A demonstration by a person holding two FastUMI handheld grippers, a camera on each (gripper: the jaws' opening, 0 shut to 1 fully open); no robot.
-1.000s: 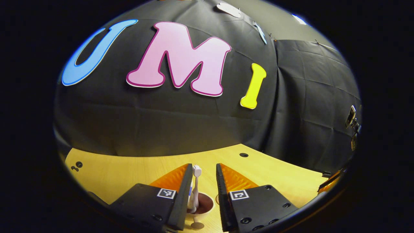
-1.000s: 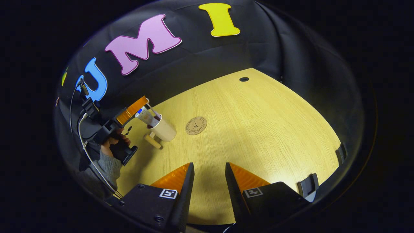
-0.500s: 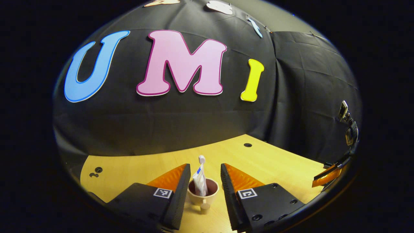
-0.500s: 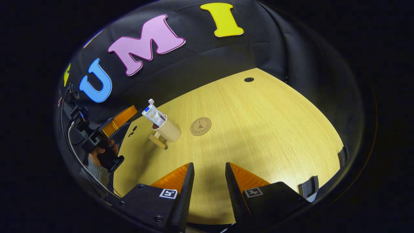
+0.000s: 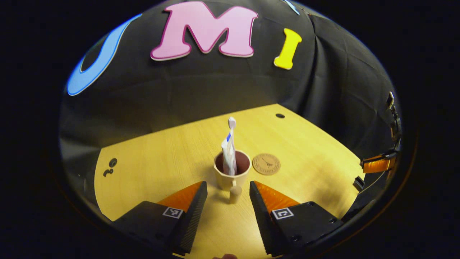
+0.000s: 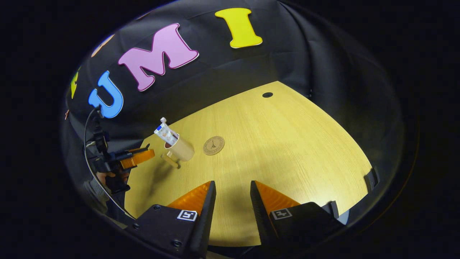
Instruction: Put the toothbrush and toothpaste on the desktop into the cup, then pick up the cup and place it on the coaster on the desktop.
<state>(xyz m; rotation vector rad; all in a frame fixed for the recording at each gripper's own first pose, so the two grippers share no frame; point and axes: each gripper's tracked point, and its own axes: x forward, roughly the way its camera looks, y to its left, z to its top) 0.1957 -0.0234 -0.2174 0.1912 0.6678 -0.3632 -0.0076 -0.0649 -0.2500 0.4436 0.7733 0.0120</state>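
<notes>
A beige cup with a stub handle stands upright on the wooden desktop. Inside it stand the toothpaste tube and the white toothbrush, leaning together. A round brown coaster lies just right of the cup, a small gap apart. My left gripper is open, a little behind the cup's handle, holding nothing. In the right gripper view the cup, toothpaste tube and coaster sit far ahead to the left. My right gripper hangs open over bare desktop.
A cable hole is in the desktop's far side, and small holes sit at its left. The left gripper, a hand and a cable are seen left of the cup. The right gripper is seen at the desktop's right edge.
The toothbrush went from beside my left gripper's finger into the cup. The left gripper then drew back from the cup, staying open. The right gripper barely moved.
</notes>
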